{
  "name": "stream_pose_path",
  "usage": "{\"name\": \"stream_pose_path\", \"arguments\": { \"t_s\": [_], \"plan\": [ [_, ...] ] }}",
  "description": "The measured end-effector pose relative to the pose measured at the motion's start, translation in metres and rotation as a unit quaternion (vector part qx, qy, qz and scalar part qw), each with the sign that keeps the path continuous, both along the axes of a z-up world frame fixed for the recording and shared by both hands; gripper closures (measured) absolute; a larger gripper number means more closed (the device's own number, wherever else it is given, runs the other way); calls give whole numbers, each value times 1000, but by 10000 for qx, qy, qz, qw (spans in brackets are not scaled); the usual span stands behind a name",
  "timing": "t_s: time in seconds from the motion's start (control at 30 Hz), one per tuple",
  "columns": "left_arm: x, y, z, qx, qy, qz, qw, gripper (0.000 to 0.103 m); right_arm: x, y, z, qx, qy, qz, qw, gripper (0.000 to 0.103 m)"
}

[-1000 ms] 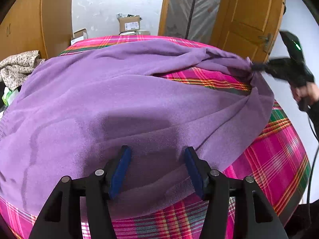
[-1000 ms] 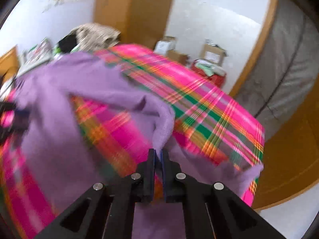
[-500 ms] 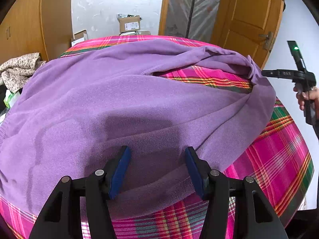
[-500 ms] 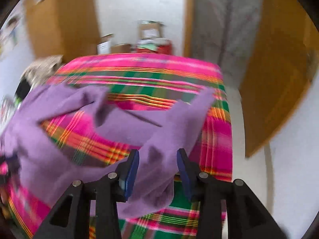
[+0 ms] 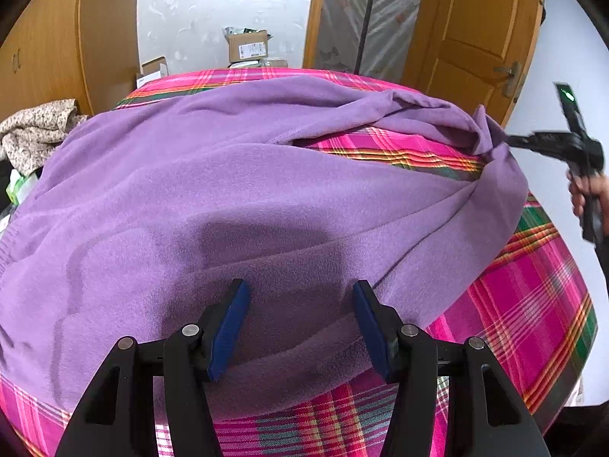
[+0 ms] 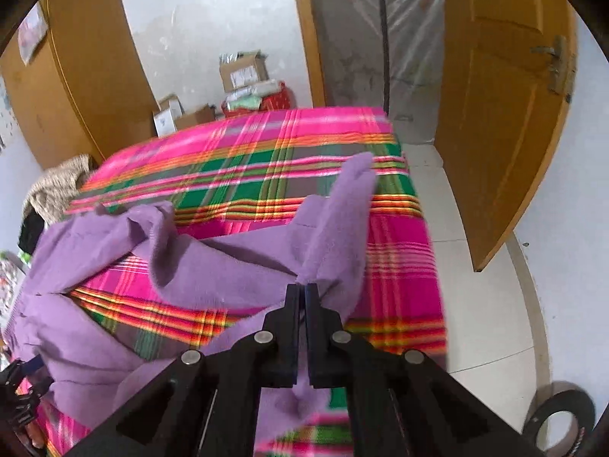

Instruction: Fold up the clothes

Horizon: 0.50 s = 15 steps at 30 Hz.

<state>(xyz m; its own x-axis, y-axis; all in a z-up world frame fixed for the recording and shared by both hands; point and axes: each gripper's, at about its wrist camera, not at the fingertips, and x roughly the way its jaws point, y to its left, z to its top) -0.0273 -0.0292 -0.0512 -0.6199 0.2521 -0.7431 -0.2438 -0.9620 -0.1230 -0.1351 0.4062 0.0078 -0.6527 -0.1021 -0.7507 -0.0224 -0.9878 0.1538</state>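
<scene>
Pinching a bunched corner of the purple fleece garment, my right tool has its jaws pressed together on the cloth, which rises in a peak just past the tips; a small tail of fleece hangs below, between the tool's arms. My left tool hovers with its blue pads apart over the near hem of the same garment, and I cannot tell whether they touch the fabric. The garment lies spread across a bed covered in a pink plaid blanket, with a gap in its folds showing plaid underneath. Its left edge runs out of frame in the left wrist view, and the right wrist view is blurred along the bed's right side. From the left, my right hand appears at the frame edge, partly cut off, gripping the tool's handle. Cardboard boxes and a wooden door stand beyond the bed; a patterned heap of clothes sits at far left.
</scene>
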Motion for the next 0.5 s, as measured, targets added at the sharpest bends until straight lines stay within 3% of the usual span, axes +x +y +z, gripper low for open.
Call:
{"name": "stream_pose_path", "arguments": {
  "t_s": [0.17,0.37,0.5],
  "plan": [
    [2,-1,1,52,17,20,10000,45,54,32,8,-324,253,-406,9983,103],
    [13,0,10,200,90,-81,9997,47,127,63,-3,-453,260,-1068,9929,103],
    [10,7,24,280,203,-214,9992,47,139,72,-11,-735,117,-1313,9885,97]
  ]
}}
